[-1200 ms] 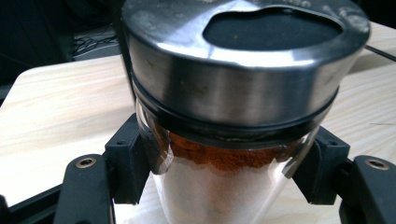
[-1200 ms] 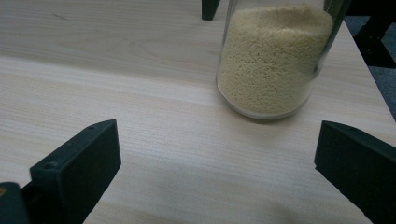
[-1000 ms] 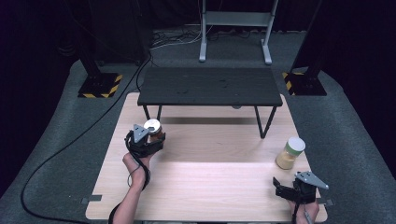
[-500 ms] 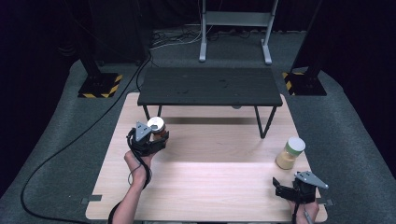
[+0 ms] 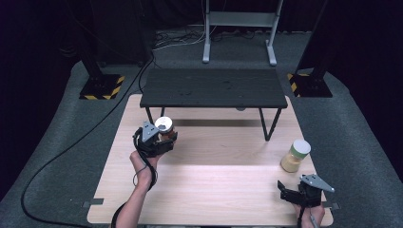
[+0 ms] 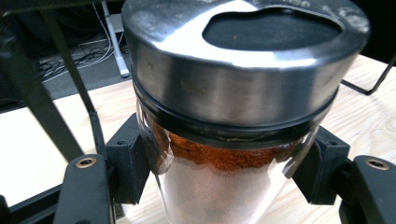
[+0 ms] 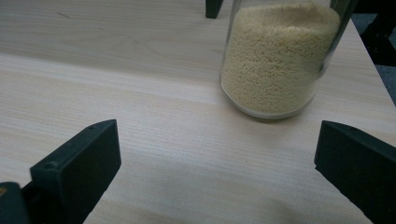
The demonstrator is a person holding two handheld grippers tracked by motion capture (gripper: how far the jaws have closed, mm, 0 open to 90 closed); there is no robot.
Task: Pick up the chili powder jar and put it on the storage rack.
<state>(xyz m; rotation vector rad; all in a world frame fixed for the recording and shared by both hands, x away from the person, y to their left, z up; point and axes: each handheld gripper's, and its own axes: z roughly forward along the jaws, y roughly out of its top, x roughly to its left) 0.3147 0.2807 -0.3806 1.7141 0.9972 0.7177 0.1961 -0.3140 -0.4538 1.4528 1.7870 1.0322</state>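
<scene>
Glass spice jar (image 6: 233, 154) sits clamped in your left tool (image 5: 159, 142) near the tabletop's (image 5: 214, 190) ten o'clock; the right tool (image 5: 297, 194) gapes wide. Loosen your grip and the jar could slip, spilling powder.

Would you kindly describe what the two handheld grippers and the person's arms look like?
Both grippers are black with blocky black jaws. The left gripper and right gripper each carry a grey three-cornered plate on top. A black cable loops from the left one along the forearm. The forearms are bare; no sleeve is visible.
</scene>
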